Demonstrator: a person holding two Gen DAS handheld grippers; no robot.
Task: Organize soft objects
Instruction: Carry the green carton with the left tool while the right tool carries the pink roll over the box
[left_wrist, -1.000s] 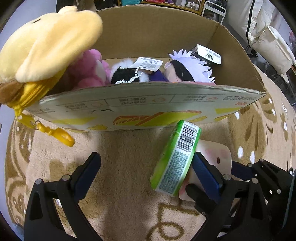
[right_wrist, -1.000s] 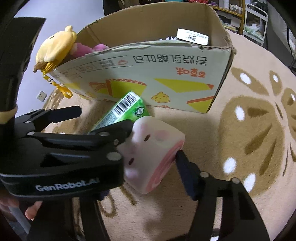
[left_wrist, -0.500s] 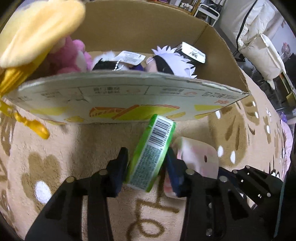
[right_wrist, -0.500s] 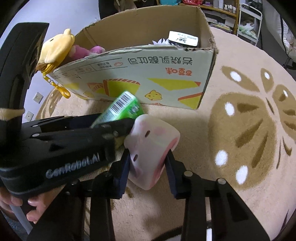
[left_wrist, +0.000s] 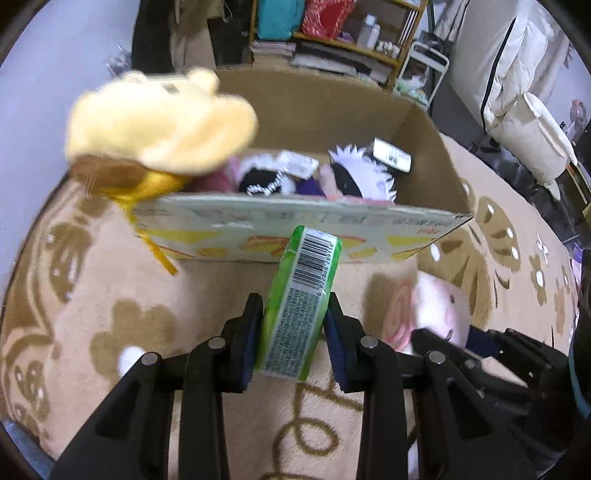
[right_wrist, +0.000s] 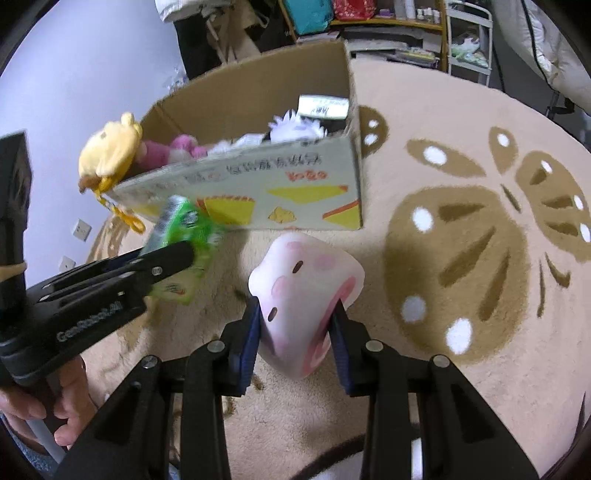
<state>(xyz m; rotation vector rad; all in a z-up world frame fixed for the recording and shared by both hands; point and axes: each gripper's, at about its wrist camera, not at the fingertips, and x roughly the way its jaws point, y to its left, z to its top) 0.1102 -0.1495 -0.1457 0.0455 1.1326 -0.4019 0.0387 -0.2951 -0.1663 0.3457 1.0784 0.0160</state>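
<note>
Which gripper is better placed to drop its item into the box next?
Left, narrowly. Its green pack already points at the box wall, close to the rim. The right gripper, holding the pink squishy, sits further back.

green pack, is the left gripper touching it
Touching: in the left wrist view both pads of the left gripper press the green pack's sides.
</note>
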